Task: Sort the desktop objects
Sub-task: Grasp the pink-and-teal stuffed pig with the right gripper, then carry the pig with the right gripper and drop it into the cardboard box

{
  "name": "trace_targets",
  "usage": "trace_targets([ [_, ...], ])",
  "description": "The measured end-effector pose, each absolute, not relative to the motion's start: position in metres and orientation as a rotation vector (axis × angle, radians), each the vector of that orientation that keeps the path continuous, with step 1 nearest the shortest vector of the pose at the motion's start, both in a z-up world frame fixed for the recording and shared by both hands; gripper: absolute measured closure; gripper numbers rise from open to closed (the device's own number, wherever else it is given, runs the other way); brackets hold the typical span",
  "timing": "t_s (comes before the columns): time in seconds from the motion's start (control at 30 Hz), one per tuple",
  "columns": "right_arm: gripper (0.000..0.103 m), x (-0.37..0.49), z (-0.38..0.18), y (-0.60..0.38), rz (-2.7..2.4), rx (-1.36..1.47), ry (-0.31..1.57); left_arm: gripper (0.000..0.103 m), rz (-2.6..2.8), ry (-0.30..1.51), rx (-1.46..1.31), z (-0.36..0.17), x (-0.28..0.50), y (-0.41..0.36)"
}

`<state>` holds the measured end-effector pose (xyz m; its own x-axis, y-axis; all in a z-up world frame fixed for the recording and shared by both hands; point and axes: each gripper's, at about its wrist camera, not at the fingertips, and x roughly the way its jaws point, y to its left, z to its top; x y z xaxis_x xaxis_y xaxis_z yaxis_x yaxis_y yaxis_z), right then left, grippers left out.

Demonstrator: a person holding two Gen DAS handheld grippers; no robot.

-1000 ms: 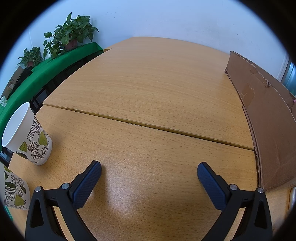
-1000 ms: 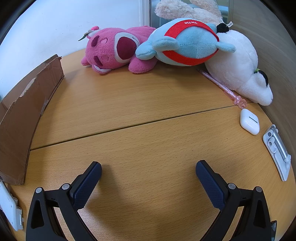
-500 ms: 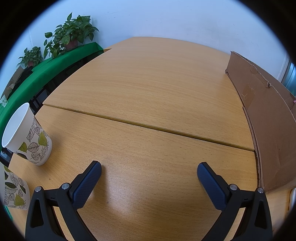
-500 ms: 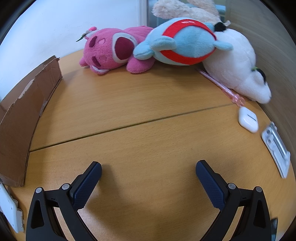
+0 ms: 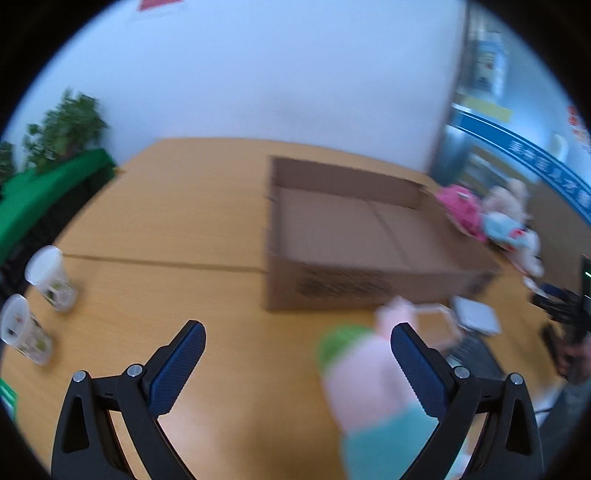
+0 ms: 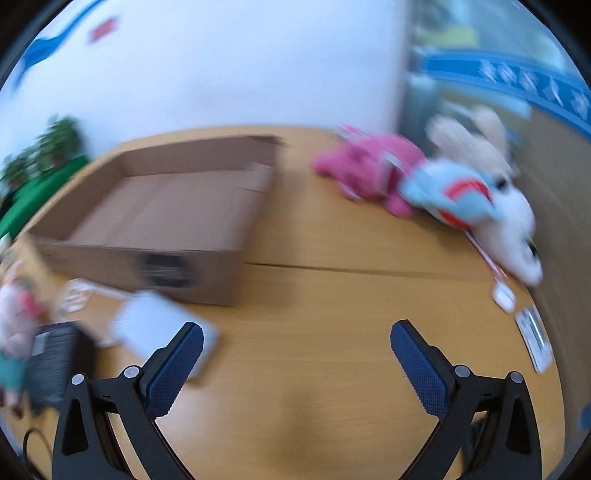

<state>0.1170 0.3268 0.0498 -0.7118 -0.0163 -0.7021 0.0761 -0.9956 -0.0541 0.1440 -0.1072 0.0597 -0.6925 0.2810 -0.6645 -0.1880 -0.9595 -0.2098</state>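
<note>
Left tongs (image 5: 295,363) gaping, cups (image 5: 51,282) left-view only

wall (image 5: 280,81): white | table (image 5: 184,206): wood, seamed | plants (image 5: 70,129) (blurred) on green ledge (image 5: 48,195)

**Around the sorting area**

A wooden tabletop (image 5: 207,221) made of two light-brown boards runs across both views, a dark seam (image 6: 332,267) crossing it from side to side. Behind it rises a plain white wall (image 5: 258,74) with a small red patch (image 6: 105,27) high up. On the left stand blurred leafy green potted plants (image 5: 70,125) on a ledge covered in bright green cloth (image 5: 48,188). On the right is a glass partition carrying a blue band with white lettering (image 6: 517,77), too blurred to read.
</note>
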Motion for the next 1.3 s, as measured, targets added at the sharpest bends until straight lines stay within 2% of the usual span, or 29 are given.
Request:
trace_targets([
  [0.2, 0.000, 0.136, 0.054, 0.251, -2.610, 1.100, 0.062, 0.002, 2.430, -0.262, -1.260, 0.015, 0.162, -0.073],
  [0.37, 0.000, 0.144, 0.042, 0.206, -2.425, 1.120, -0.001, 0.003, 2.263, -0.502, -1.317, -0.022, 0.173, -0.078],
  [0.47, 0.000, 0.147, 0.044, 0.183, -2.344, 1.104, -0.026, 0.006, 2.221, -0.565, -1.318, -0.028, 0.176, -0.082],
  [0.63, 0.000, 0.137, 0.043, 0.129, -2.179, 1.074, -0.119, 0.009, 2.220, -0.554, -1.323, -0.028, 0.180, -0.080],
  [0.8, 0.001, 0.128, 0.035, 0.077, -2.099, 1.086, -0.121, 0.011, 2.229, -0.525, -1.317, -0.027, 0.181, -0.074],
  [0.93, 0.021, 0.116, 0.018, 0.052, -2.017, 1.153, -0.159, 0.017, 2.249, -0.479, -1.301, -0.024, 0.184, -0.068],
  [1.1, 0.022, 0.110, 0.002, 0.037, -1.963, 1.178, -0.194, 0.026, 2.259, -0.492, -1.273, -0.022, 0.184, -0.071],
  [1.17, 0.027, 0.111, 0.000, 0.038, -1.956, 1.177, -0.217, 0.031, 2.263, -0.451, -1.272, -0.018, 0.184, -0.065],
  [1.3, 0.031, 0.116, 0.007, 0.040, -1.972, 1.141, -0.246, 0.033, 2.262, -0.441, -1.243, -0.004, 0.180, -0.064],
])
